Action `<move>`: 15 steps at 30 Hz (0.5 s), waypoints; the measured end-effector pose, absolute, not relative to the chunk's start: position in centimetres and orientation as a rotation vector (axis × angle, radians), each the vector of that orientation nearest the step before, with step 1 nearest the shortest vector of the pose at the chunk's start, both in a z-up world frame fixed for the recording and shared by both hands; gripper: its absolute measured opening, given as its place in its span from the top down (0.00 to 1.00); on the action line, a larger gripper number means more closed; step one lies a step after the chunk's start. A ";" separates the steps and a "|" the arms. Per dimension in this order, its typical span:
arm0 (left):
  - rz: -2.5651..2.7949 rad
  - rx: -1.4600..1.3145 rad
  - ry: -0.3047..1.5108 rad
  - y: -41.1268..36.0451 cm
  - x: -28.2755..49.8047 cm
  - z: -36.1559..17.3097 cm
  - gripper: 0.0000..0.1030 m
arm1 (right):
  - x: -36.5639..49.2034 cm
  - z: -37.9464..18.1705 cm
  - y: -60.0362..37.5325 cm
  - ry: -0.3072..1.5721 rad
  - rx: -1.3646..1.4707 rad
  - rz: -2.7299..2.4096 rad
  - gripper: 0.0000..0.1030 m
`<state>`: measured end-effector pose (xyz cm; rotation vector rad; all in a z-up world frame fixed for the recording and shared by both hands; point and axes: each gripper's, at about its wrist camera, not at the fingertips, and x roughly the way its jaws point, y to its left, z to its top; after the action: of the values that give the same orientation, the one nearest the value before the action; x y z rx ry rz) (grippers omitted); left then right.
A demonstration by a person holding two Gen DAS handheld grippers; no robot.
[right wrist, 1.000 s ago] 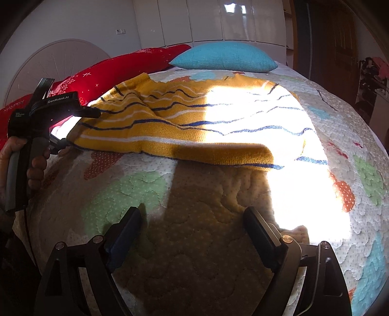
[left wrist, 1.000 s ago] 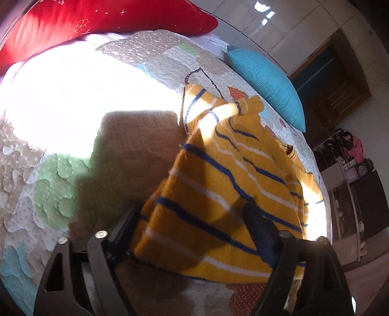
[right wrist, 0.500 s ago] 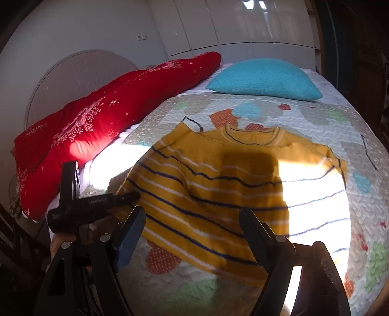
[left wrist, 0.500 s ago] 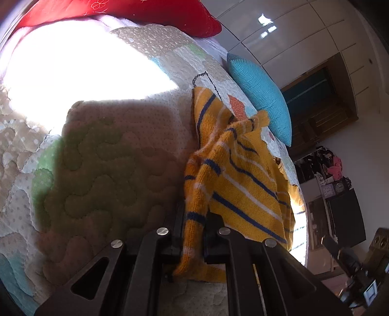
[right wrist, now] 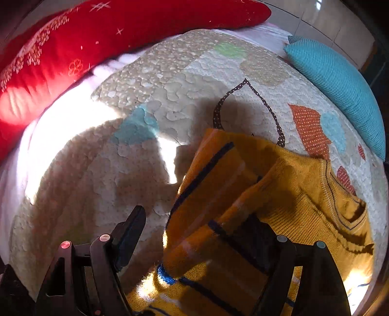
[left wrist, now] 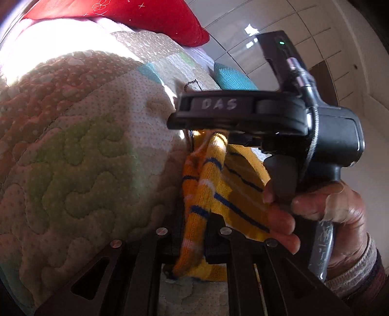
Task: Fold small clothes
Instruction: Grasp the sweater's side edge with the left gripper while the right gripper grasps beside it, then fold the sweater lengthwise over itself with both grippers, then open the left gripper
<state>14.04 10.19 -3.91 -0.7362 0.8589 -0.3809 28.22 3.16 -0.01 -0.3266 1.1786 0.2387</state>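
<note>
A small yellow sweater (right wrist: 287, 194) with blue and white stripes lies on the quilted bed. My left gripper (left wrist: 193, 239) is shut on the sweater's sleeve (left wrist: 203, 192) and holds it pinched up. My right gripper (right wrist: 194, 233) is open, with the lifted sleeve lying between its fingers (right wrist: 128, 233). In the left wrist view the right gripper's body (left wrist: 243, 114) hovers just above the sleeve, held by a hand (left wrist: 335, 206). The sweater's neckline (right wrist: 350, 204) is at the right.
The patchwork quilt (right wrist: 170, 85) covers the bed. A long red pillow (right wrist: 97, 29) lies along the far left edge. A turquoise pillow (right wrist: 340, 82) lies at the far right. White cupboard doors (left wrist: 279, 21) stand behind the bed.
My left gripper shut on the sleeve and lifted it. My right gripper came from far back to right over the sleeve, still open.
</note>
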 end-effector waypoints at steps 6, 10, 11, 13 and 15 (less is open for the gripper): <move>-0.372 -0.733 0.870 10.2 14.1 -3.7 0.89 | 26.7 0.2 3.2 1.100 -0.450 0.193 0.74; -0.381 -0.656 0.890 9.5 13.4 -0.7 0.87 | 26.0 3.2 0.3 1.054 -0.290 0.232 0.81; -0.372 -0.632 0.880 9.4 12.6 0.7 0.80 | 25.5 4.3 -0.9 1.030 -0.246 0.245 0.81; -0.356 -0.606 0.847 9.4 10.7 3.3 0.64 | 24.5 6.6 -3.8 0.980 -0.157 0.255 0.82; -0.340 -0.577 0.812 9.4 8.5 5.6 0.53 | 23.4 8.8 -7.9 0.936 -0.073 0.256 0.82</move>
<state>8.45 9.41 5.63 -0.5774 0.8122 -0.3397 23.43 -7.90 8.75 -0.0727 0.9356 0.2562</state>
